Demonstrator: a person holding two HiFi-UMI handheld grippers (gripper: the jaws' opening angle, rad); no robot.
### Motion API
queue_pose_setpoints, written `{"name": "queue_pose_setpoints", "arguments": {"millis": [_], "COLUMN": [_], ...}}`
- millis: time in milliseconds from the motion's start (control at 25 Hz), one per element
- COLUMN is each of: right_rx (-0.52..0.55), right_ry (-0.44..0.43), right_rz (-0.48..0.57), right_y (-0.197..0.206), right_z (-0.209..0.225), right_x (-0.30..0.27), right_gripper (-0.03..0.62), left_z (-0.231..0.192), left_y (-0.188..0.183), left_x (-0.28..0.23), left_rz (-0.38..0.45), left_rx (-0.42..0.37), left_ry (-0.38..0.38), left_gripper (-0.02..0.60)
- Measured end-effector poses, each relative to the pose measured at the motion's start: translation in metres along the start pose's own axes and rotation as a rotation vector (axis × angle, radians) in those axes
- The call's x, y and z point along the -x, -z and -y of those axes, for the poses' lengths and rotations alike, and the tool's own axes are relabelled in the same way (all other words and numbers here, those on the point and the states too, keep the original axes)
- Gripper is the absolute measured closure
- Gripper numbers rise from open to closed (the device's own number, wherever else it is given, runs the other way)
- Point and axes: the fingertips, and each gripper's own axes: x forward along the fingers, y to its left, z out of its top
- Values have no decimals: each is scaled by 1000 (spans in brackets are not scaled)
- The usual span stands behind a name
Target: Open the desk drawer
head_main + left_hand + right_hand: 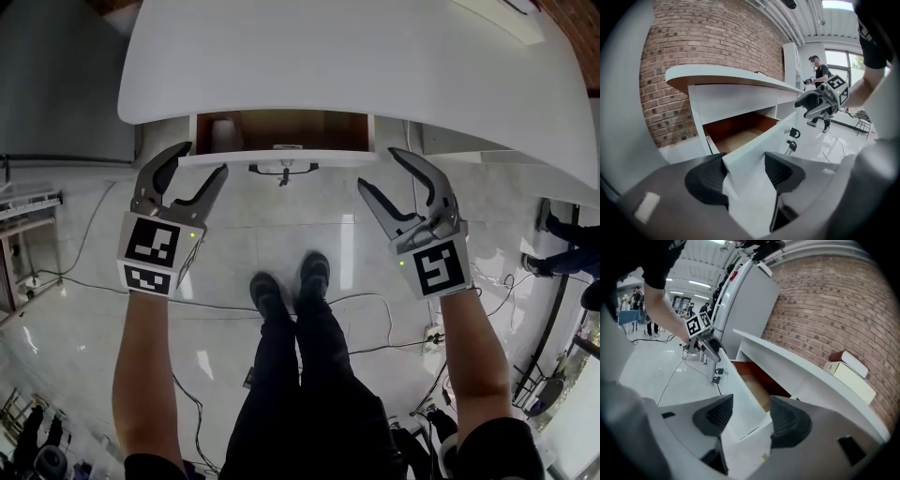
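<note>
The white desk (356, 56) has its drawer (277, 157) pulled out, and the brown inside (281, 129) shows. A bunch of keys (283, 170) hangs from the lock in the drawer front. My left gripper (202, 159) is open by the drawer's left corner, with that corner (740, 159) showing between its jaws, untouched. My right gripper (379, 169) is open just off the drawer's right end, and the front panel's end (740, 394) lies beyond its jaws. Neither gripper holds anything. The left gripper view shows the right gripper (818, 101), and the right gripper view shows the left gripper (705, 343).
My own legs and shoes (291, 281) stand on the glossy tiled floor below the drawer. Cables (375, 319) cross the floor. A brick wall (670, 42) is behind the desk. Books (848, 371) lie on the desk's right end. A person (818, 75) stands in the distance.
</note>
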Motion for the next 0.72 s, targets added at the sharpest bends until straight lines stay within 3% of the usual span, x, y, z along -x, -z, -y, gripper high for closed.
{"name": "queue_pose_setpoints", "arguments": {"millis": [200,520,720], "right_rx": [-131,11,34], "right_ry": [-78,-152,-173], "right_rz": [-41,-170,-198], "right_y": [17,54,67], "right_z": [7,-36,-65], "right_x": [-29,-27,-17], "right_gripper": [361,450,461], "left_z": [-1,27,46], "left_y": [1,41,66], "left_x": [-1,1,12], "left_rz": [10,-127,-149], "left_rx": [73,-12,-25], "left_ry": [33,76,84], "left_gripper": [344,355,357]}}
